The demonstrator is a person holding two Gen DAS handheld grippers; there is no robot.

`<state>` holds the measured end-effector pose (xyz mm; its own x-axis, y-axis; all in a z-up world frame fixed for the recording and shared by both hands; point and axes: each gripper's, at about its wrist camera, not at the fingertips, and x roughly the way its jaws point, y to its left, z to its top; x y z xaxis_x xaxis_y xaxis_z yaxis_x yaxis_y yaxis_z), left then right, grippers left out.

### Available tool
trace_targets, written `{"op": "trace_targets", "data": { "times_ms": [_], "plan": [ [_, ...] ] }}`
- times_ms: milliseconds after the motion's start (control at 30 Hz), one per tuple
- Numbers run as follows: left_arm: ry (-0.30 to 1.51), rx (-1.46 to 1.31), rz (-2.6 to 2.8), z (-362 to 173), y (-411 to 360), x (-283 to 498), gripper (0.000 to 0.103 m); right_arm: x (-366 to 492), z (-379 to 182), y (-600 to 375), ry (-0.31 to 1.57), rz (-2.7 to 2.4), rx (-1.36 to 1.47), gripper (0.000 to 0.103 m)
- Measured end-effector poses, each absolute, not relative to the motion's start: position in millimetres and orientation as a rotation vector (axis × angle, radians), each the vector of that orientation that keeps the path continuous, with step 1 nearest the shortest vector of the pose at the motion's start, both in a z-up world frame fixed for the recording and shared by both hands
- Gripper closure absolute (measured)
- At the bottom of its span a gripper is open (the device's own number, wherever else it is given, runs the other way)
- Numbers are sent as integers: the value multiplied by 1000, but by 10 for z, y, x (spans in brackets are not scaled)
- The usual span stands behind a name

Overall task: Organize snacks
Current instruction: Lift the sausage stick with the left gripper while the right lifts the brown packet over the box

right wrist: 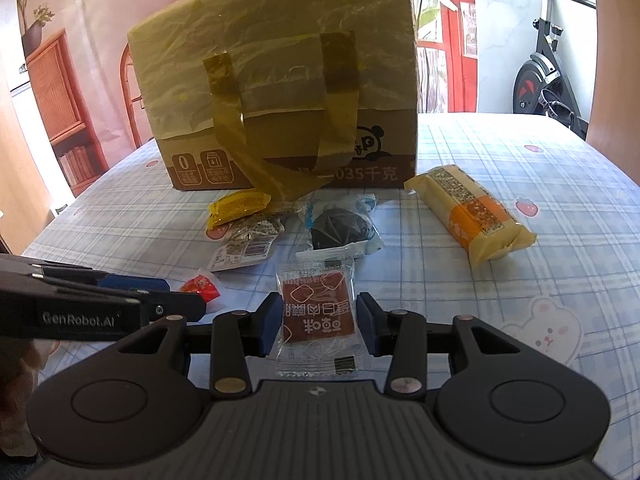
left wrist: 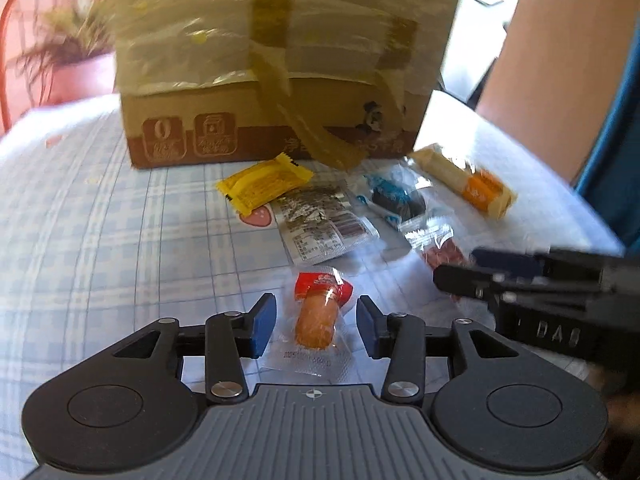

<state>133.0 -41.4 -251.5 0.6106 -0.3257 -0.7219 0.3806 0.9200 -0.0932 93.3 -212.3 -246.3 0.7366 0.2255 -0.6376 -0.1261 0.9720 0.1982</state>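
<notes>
Left hand-held gripper sits open around the sausage snack lying on the desk, long axis pointing away, while the right hand-held gripper pinches the brown packet.

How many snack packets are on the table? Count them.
6: yellow, silver, blue by the box; long one right; brown and red nearest. Box may hide more.

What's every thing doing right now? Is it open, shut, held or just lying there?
Left hand-held gripper, open around the sausage.
Right hand-held gripper, shut on the brown packet.
Sausage, wrapped, lying loose.
Brown packet, sealed, gripped.
Box, upright, tape strips hanging loose.
Yellow packet, sealed, lying flat.
Orange bar, wrapped, lying flat.
</notes>
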Motion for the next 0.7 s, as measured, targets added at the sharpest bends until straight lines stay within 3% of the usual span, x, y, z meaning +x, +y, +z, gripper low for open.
{"op": "trace_targets", "data": {
  "times_ms": [100, 233, 700],
  "plan": [
    [787, 182, -398, -2539, -535, 1265, 57, 936, -2476, -2131, 721, 195, 152, 60],
    [777, 154, -395, -2534, -472, 1295, 71, 921, -2472, -2138, 718, 195, 154, 60],
    [702, 30, -387, -2293, -279, 1245, 73, 870, -2356, -2139, 677, 184, 136, 60]
  ]
}}
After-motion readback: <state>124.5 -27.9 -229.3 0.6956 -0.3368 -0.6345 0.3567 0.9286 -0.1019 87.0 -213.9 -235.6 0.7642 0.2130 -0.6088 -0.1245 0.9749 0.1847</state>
